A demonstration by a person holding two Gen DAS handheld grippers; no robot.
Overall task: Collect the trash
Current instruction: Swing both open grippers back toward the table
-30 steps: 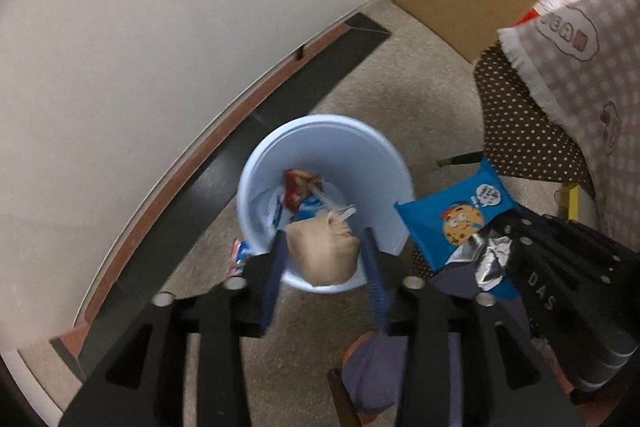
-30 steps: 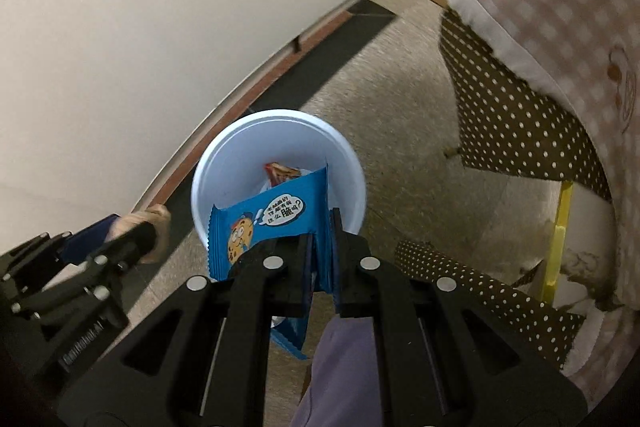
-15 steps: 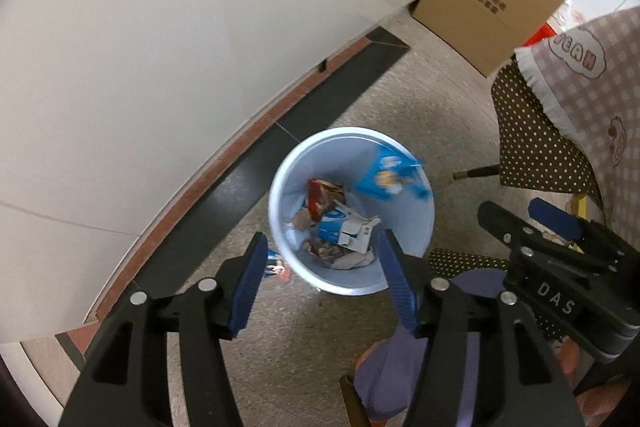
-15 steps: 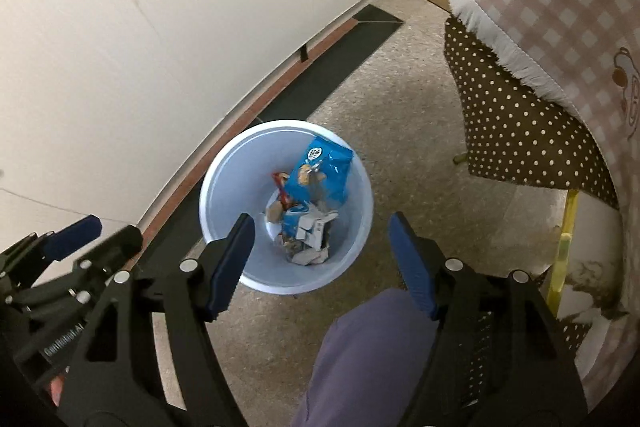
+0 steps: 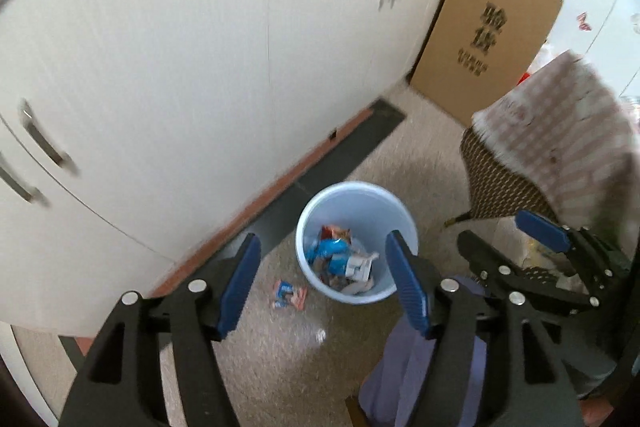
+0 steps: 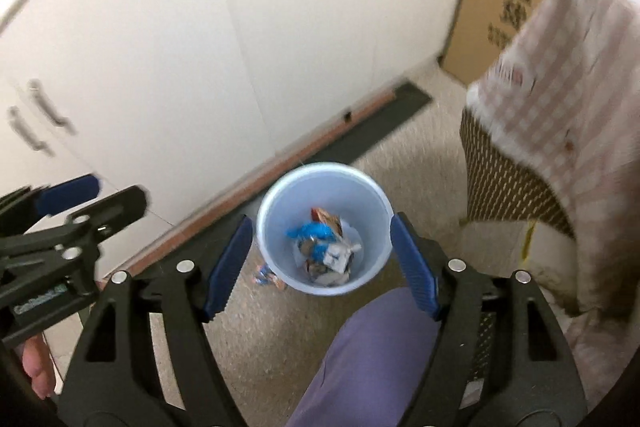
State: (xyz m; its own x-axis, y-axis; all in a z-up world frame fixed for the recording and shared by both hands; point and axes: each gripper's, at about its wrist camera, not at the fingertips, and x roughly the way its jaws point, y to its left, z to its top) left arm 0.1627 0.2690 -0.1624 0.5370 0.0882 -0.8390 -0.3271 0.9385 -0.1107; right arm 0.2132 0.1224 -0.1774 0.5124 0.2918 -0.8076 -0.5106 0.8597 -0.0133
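Nearest the cameras, the left gripper (image 5: pixel 322 277) hangs with its blue-padded jaws spread wide and nothing between them, and the right gripper (image 6: pixel 320 259) shows the same: jaws far apart, empty, framing the floor below. Under the right one a purple trouser leg (image 6: pixel 360 359) of the person fills the lower view. Just past the fingertips, on the speckled floor, stands the pale blue bin (image 5: pixel 357 241), upright and open, with wrappers (image 5: pixel 340 259) piled in its bottom, a blue packet and a white scrap among them. One small wrapper (image 5: pixel 289 293) lies on the floor just beside the bin, on its left, outside the rim. Farther off run the white cabinet doors (image 5: pixel 200 87), then a dotted and checked tablecloth (image 5: pixel 560 131) at the right, and a cardboard box (image 5: pixel 486 39) leaning in the corner. Judging by this, a drop into the bin looks finished and both tools are free, so the step in hand seems to be turning to the next piece. The stray wrapper is the obvious target: one gripper would need to come low to the floor, straddle it with open jaws and pinch the thin film without nudging the bin.
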